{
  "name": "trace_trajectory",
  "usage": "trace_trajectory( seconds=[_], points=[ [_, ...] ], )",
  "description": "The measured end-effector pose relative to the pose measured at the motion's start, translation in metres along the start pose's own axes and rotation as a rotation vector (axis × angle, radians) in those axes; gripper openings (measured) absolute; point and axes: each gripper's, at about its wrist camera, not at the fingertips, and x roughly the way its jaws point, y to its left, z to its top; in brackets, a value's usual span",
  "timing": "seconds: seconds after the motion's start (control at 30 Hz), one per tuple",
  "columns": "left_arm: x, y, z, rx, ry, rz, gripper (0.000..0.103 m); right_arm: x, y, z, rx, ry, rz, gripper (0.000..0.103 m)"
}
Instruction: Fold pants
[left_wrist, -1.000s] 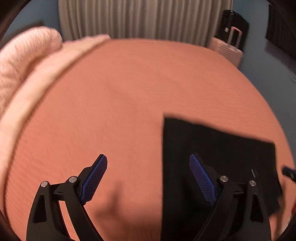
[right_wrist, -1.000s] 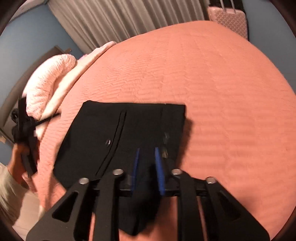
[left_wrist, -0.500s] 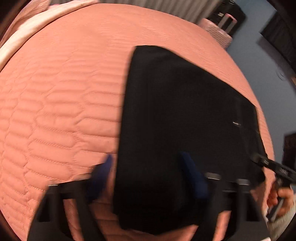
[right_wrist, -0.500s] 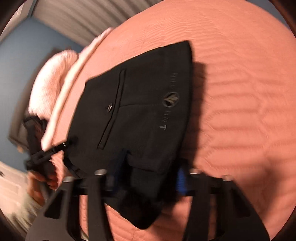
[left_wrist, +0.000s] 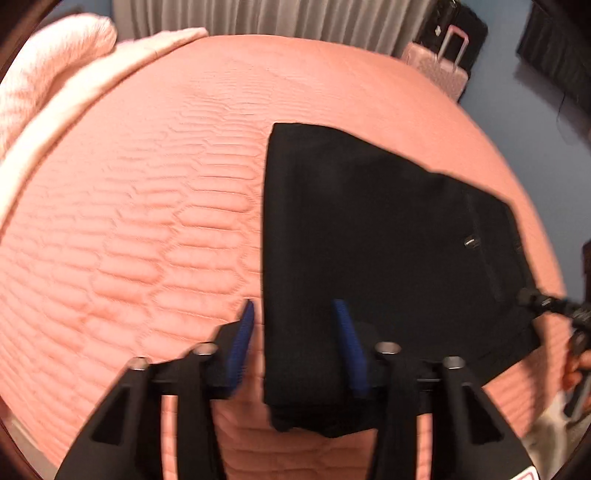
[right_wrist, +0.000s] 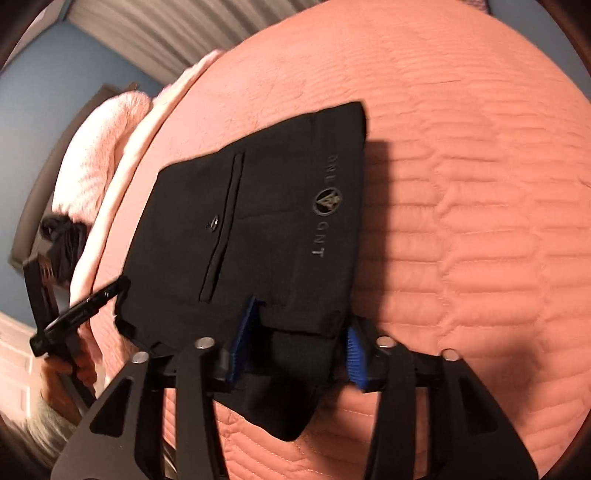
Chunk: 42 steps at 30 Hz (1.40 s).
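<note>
Black pants (left_wrist: 384, 236) lie folded into a compact stack on the salmon quilted bed (left_wrist: 147, 221). In the right wrist view the pants (right_wrist: 258, 229) show a back pocket with a button and a printed logo. My left gripper (left_wrist: 295, 332) is open, its blue pads straddling the near left edge of the stack. My right gripper (right_wrist: 299, 332) is open, its pads on either side of the near right corner of the pants. Each gripper shows at the edge of the other's view.
A fluffy pink pillow (left_wrist: 48, 62) and pale blanket lie at the bed's head. A pink suitcase (left_wrist: 439, 66) stands beyond the far side by grey curtains. A dark cabinet is at the far right.
My right gripper was shut on the pants' corner and has opened. My left gripper swung over to the stack's left edge and narrowed around it. The pants now lie flat.
</note>
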Motion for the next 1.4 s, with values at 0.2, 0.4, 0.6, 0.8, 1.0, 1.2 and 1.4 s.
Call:
trace_trajectory(
  seconds=[0.2,0.4,0.6,0.8,1.0,1.2,1.4],
  points=[
    [0.020,0.033,-0.017,-0.150,0.040,-0.196,0.033,0.013,0.014,0.007,-0.049,-0.017,-0.009,0.028],
    [0.001,0.013,-0.033,-0.060,0.081,-0.178,0.030,0.000,0.008,0.009,-0.091,0.050,-0.064,0.045],
    [-0.044,0.018,0.035,-0.017,-0.161,0.033,0.050,-0.050,0.018,0.018,-0.078,-0.171,-0.260,0.046],
    [0.085,-0.039,0.120,0.157,0.057,0.057,0.058,0.020,0.109,0.076,-0.292,-0.123,-0.107,0.008],
    [0.050,-0.031,0.148,0.126,-0.127,0.116,0.044,0.040,0.085,0.110,-0.127,-0.163,-0.142,0.006],
    [0.106,-0.017,0.155,0.129,0.020,0.155,0.047,0.049,0.072,0.113,-0.067,-0.129,-0.169,0.006],
    [0.024,-0.036,0.090,0.072,-0.051,-0.053,0.051,0.045,0.095,0.042,-0.270,-0.046,-0.264,0.000]
  ],
)
